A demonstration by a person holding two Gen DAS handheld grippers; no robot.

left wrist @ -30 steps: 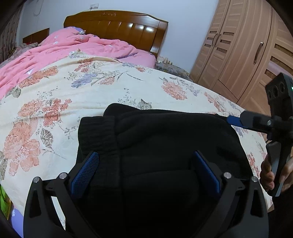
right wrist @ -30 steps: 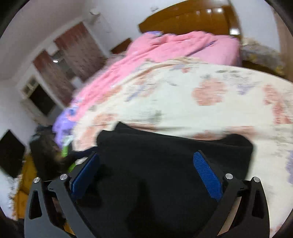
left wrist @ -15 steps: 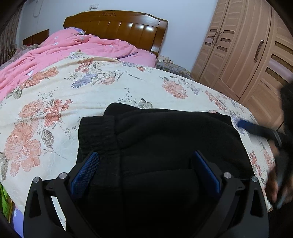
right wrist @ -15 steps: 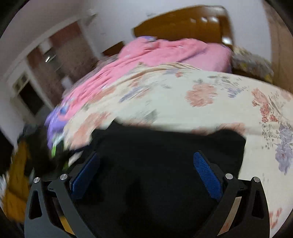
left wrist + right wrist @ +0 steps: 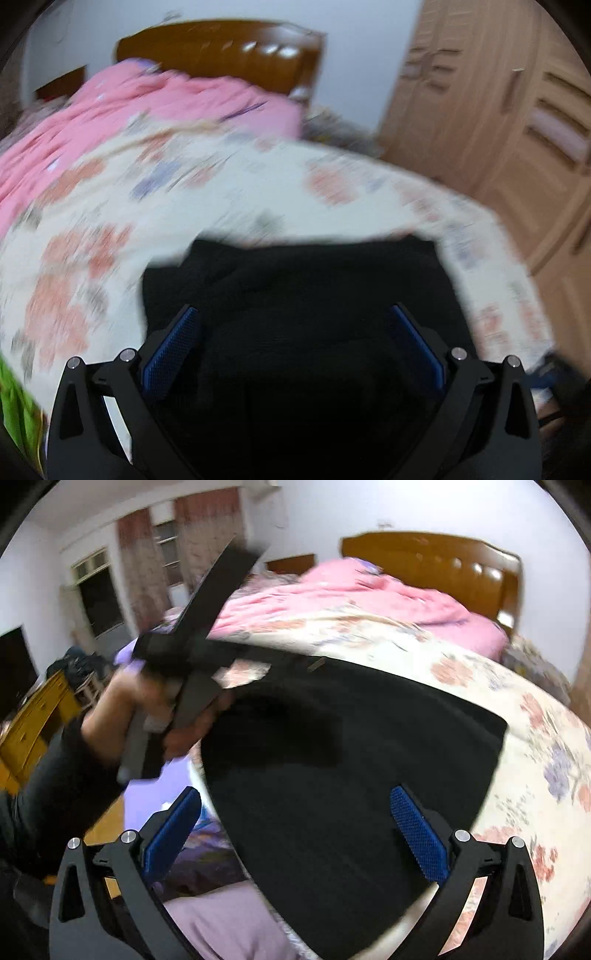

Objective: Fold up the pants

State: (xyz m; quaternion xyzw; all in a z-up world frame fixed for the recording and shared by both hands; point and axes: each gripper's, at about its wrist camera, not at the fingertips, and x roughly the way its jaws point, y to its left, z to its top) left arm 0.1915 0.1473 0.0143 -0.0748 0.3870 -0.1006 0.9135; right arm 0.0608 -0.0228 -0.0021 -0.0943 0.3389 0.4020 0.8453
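The black pants (image 5: 295, 295) lie folded into a compact block on the floral bedspread (image 5: 110, 229) near the bed's foot. They also show in the right wrist view (image 5: 351, 746). My left gripper (image 5: 295, 343) is open and empty, its blue pads above the near part of the pants. My right gripper (image 5: 295, 827) is open and empty over the pants' near edge. In the right wrist view the left gripper's body (image 5: 195, 627) and the hand holding it are raised at the left of the pants, blurred.
A pink quilt (image 5: 129, 118) covers the head of the bed before a wooden headboard (image 5: 221, 51). A wooden wardrobe (image 5: 498, 129) stands at the right. A purple sheet (image 5: 207, 915) hangs at the bed's edge. A yellow dresser (image 5: 33, 723) stands far left.
Both grippers have pulled back and swung; the views are blurred. The right gripper has left the left wrist view, and the left gripper now shows raised in the right wrist view. The pants stay put.
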